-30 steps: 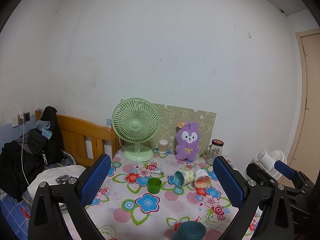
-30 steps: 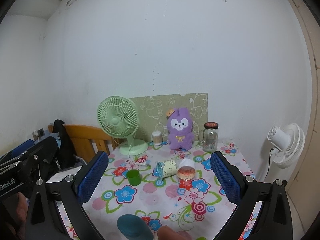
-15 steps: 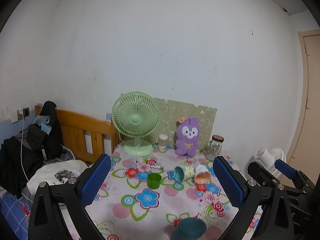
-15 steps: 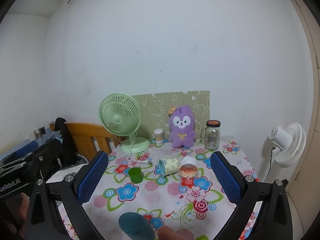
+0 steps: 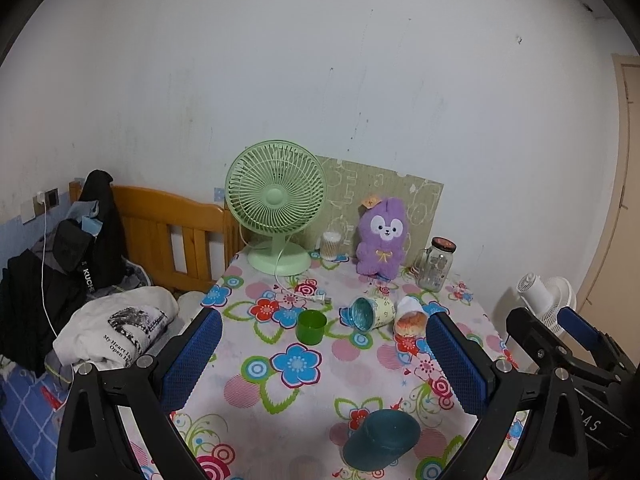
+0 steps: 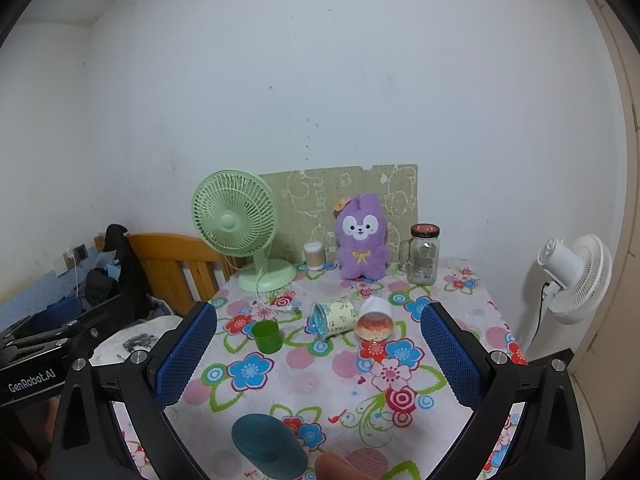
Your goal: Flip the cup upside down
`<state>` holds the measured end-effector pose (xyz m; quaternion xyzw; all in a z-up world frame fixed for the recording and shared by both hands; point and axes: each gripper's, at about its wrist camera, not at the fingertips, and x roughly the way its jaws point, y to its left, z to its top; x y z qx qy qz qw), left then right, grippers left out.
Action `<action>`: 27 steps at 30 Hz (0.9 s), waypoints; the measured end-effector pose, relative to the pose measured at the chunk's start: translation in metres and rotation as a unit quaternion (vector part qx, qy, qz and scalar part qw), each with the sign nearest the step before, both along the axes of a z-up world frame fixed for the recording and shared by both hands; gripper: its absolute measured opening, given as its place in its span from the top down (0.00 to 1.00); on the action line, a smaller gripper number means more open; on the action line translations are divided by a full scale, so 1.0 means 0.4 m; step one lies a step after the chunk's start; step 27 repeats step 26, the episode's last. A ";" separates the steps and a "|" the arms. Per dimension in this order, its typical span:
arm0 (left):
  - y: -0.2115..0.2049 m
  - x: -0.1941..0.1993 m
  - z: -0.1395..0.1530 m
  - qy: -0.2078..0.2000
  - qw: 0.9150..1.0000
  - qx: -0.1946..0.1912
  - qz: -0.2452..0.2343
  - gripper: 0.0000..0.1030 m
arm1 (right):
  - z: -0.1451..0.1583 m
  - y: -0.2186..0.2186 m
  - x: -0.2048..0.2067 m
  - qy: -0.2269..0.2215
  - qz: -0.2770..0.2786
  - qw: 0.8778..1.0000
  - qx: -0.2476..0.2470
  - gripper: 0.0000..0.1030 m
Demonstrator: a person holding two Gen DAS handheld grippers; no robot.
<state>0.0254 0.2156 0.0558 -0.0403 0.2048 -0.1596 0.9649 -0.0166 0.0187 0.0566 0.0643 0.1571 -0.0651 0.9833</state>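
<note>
Several cups sit on the flowered tablecloth (image 5: 296, 384). A small green cup (image 5: 311, 326) (image 6: 267, 336) stands upright. A pale patterned cup with a teal inside (image 5: 368, 313) (image 6: 333, 319) lies on its side. Beside it lies a white cup with an orange print (image 5: 410, 319) (image 6: 374, 320). A dark teal cup (image 5: 380, 444) (image 6: 269, 446) stands mouth down at the near edge. My left gripper (image 5: 324, 364) and my right gripper (image 6: 318, 356) are both open and empty, held above the near side of the table.
A green desk fan (image 5: 276, 204), a cotton-swab jar (image 5: 330, 246), a purple plush toy (image 5: 382, 236) and a glass jar mug (image 5: 436, 264) stand along the back. A bed with clothes (image 5: 80, 280) is left, a white floor fan (image 6: 572, 276) right.
Both grippers have risen and tilted slightly, so the table appears lower and fuller in view. The cups have not moved. Both grippers stay open.
</note>
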 end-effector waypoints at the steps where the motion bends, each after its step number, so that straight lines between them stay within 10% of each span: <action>1: 0.000 0.001 0.000 -0.001 1.000 0.000 0.000 0.00 | 0.000 -0.001 0.001 0.000 0.000 1.000 0.000 0.00; 27: 0.000 0.002 0.001 -0.002 1.000 0.001 0.000 0.00 | -0.001 -0.001 0.003 0.001 0.002 1.000 0.001 0.00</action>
